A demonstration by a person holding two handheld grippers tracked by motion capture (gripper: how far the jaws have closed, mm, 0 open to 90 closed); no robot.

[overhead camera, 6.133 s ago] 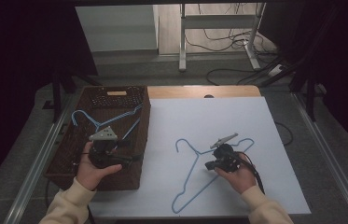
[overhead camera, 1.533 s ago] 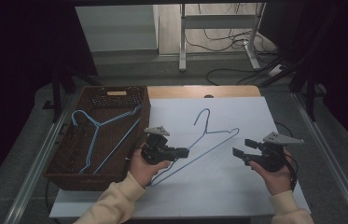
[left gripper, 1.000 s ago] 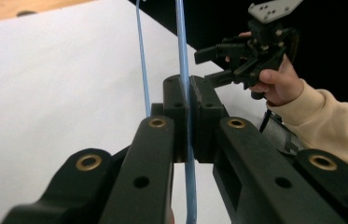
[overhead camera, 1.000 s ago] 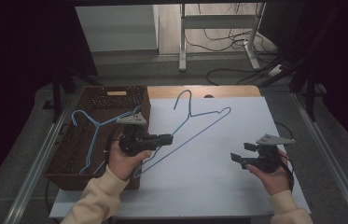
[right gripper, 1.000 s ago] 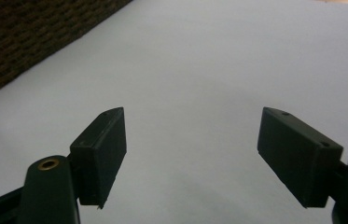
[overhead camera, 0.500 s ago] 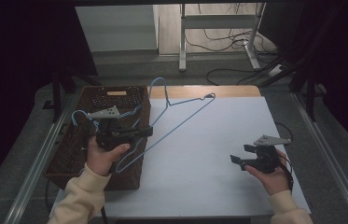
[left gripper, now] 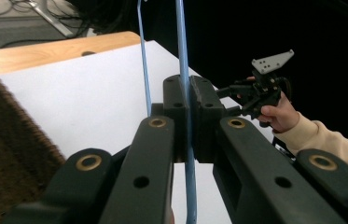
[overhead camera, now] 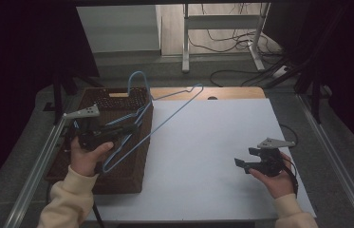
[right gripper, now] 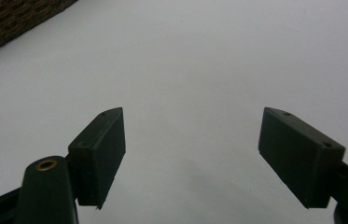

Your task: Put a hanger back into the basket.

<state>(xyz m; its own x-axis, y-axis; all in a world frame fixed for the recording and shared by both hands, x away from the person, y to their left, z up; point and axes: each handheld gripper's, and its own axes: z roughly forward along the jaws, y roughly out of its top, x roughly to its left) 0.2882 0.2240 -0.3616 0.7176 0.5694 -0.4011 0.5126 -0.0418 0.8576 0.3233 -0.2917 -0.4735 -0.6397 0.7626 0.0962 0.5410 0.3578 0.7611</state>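
Your left gripper (overhead camera: 129,127) has its jaws pressed together on the thin wire of a blue wire hanger (overhead camera: 165,118); in the left gripper view the wire (left gripper: 184,93) runs straight up between the two black pads, which meet on it with no gap. From that clamp the hanger spreads up and away from the claw: its hook curls above and just beyond the jaw tips, one long side slants off toward the far edge of the white table top (overhead camera: 222,156), and the lower corner hangs below and behind the claw, near your left hand (overhead camera: 85,156). The hanger is lifted clear of the surface, tilted, half over the table and half over the dark wicker basket (overhead camera: 77,171) that lies directly beneath the claw.

Your right gripper (overhead camera: 242,164) sits well apart from the hanger, low over the near right part of the table, pointing toward the basket side. Its jaws stand wide apart with nothing between them; in the right gripper view bare white table lies ahead of the pads (right gripper: 101,149), and a corner of the basket weave sits far ahead to the claw's left.
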